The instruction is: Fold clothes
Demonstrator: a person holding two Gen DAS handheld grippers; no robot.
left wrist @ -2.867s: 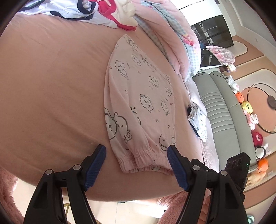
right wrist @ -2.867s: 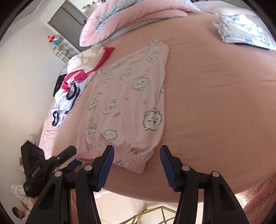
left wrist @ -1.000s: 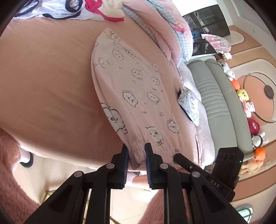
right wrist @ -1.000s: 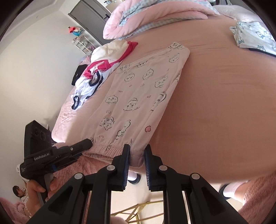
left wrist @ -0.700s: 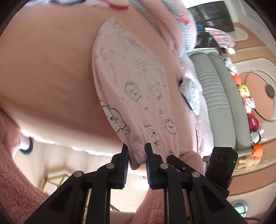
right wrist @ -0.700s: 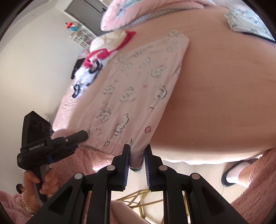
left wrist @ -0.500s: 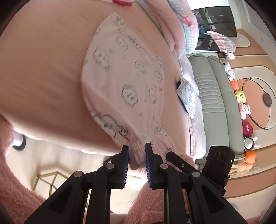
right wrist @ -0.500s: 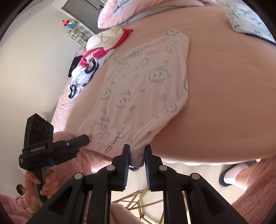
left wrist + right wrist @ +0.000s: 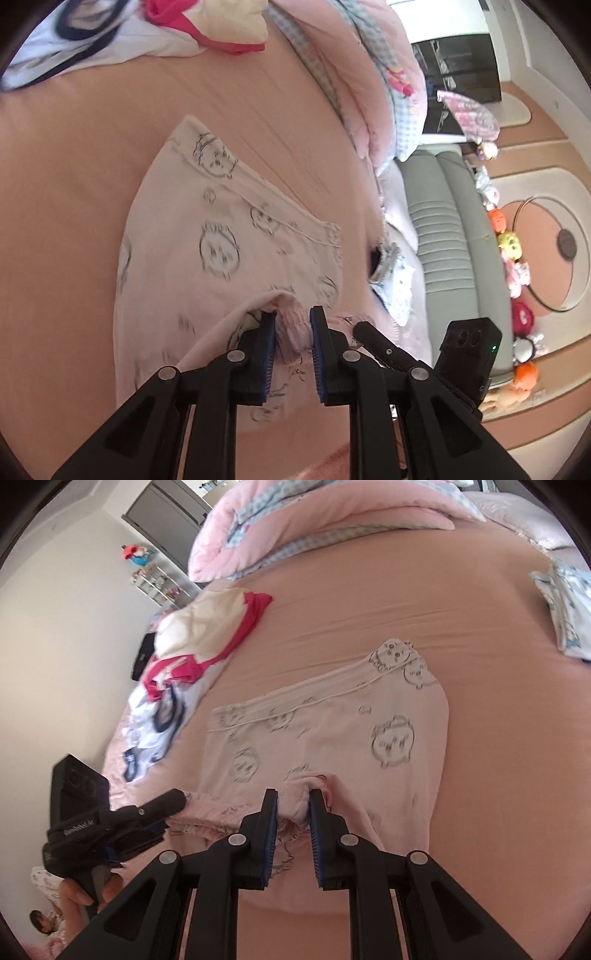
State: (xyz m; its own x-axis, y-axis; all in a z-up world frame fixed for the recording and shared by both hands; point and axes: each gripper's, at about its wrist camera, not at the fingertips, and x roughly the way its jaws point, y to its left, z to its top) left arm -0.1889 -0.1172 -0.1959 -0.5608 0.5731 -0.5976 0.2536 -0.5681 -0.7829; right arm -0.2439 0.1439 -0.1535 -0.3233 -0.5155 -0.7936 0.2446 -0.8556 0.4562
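Pink pyjama trousers (image 9: 207,251) with a cartoon print lie on the pink bed sheet (image 9: 66,184), their leg ends doubled back over the upper part. My left gripper (image 9: 291,332) pinches the gathered cuff between its blue pads, and its jaws are opening slightly with the cuff still pressed between them. In the right wrist view, the right gripper (image 9: 292,810) is shut on the other bunched cuff of the trousers (image 9: 369,731). The two grippers hang side by side over the garment, so the left wrist view shows the right gripper's tip (image 9: 369,330) and the right wrist view the left gripper's tip (image 9: 170,801).
A heap of white and red clothes (image 9: 199,635) lies at the far left of the bed. A pink checked quilt (image 9: 314,524) is bunched at the head. A folded blue-print garment (image 9: 565,605) rests at the right edge. A grey sofa (image 9: 454,240) with plush toys stands beyond the bed.
Both grippers carried the cuffs from the bed's near edge forward over the trousers, so the legs now fold back onto the upper part. The floor has dropped out of view.
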